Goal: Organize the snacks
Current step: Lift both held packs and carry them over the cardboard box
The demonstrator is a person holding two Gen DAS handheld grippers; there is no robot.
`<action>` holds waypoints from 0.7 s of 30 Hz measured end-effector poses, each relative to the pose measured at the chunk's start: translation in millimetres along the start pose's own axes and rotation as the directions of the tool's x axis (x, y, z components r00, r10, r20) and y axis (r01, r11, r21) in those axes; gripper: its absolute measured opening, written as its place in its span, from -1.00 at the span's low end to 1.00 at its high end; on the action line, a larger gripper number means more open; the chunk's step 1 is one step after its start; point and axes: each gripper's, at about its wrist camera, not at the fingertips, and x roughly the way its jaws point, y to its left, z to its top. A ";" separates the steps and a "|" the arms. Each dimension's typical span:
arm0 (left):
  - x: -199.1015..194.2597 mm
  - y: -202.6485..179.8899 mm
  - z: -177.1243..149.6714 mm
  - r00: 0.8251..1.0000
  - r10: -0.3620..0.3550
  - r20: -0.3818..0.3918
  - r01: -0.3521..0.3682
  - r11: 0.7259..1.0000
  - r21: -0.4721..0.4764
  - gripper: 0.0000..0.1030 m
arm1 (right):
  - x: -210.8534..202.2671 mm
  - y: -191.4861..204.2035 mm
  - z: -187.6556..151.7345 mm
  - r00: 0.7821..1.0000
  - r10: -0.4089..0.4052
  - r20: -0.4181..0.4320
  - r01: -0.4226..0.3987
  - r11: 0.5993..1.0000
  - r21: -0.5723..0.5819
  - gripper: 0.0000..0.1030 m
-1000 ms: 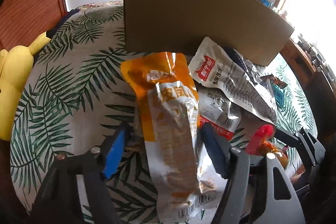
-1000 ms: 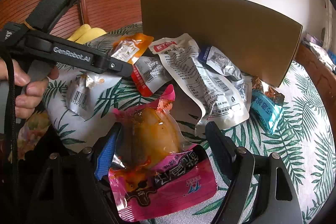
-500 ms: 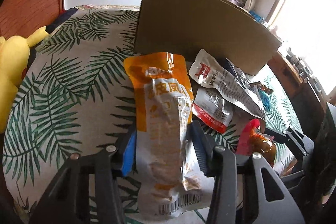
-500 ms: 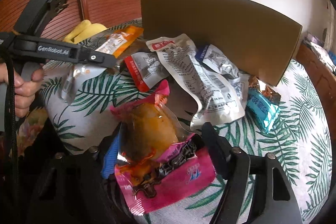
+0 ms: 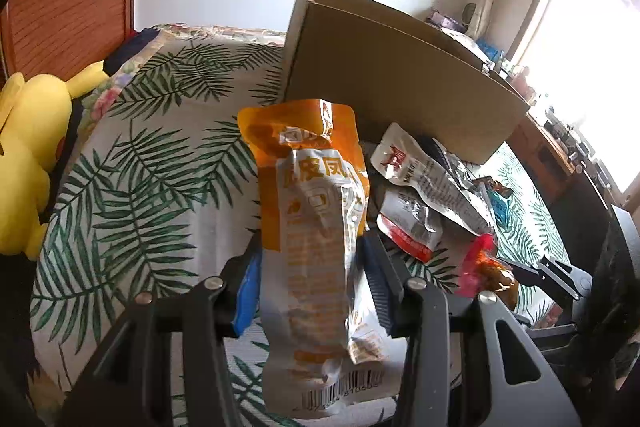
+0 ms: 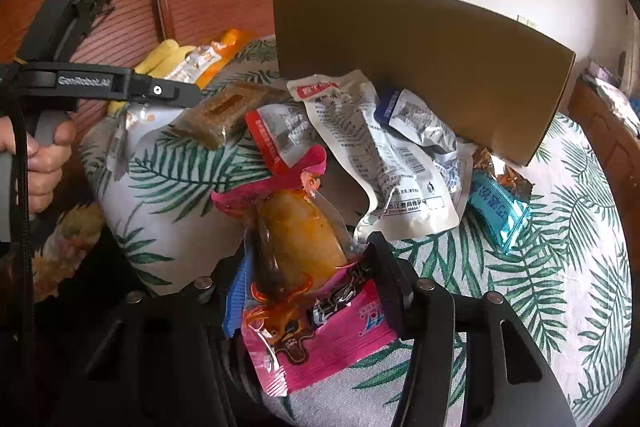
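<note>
My left gripper is shut on an orange and white snack packet, which hangs lifted off the leaf-print cloth; its pads press both sides. In the right wrist view the same orange packet sticks up at the upper left. The jaws of my right gripper are closing on a pink packet with an orange-brown snack inside, and the pads squeeze its crumpled middle. An open cardboard box stands behind the pile, its near wall facing me.
Loose packets lie before the box: a white one, a red and white one, a teal one and a brown bar. A yellow plush toy sits at the left edge. A hand holds the left gripper.
The left jaws closed on the orange packet and lifted it, uncovering the brown bar. The right jaws narrowed onto the pink packet, which now crumples between them.
</note>
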 end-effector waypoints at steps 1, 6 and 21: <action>-1.4 0.3 -0.4 1.000 0.001 0.004 -0.001 1.000 -0.001 -0.12 | -2.2 0.6 0.3 1.000 -0.001 0.004 0.001 1.000 0.001 0.05; -7.2 -1.6 2.1 1.000 -0.012 0.023 0.012 1.000 0.000 -0.12 | -7.2 3.8 2.6 1.000 0.001 0.011 -0.001 1.000 0.002 0.03; -20.3 -34.0 25.0 0.994 -0.063 0.085 0.058 0.996 0.063 -0.12 | -48.9 -2.7 31.7 0.993 -0.041 0.114 0.042 0.999 -0.007 0.04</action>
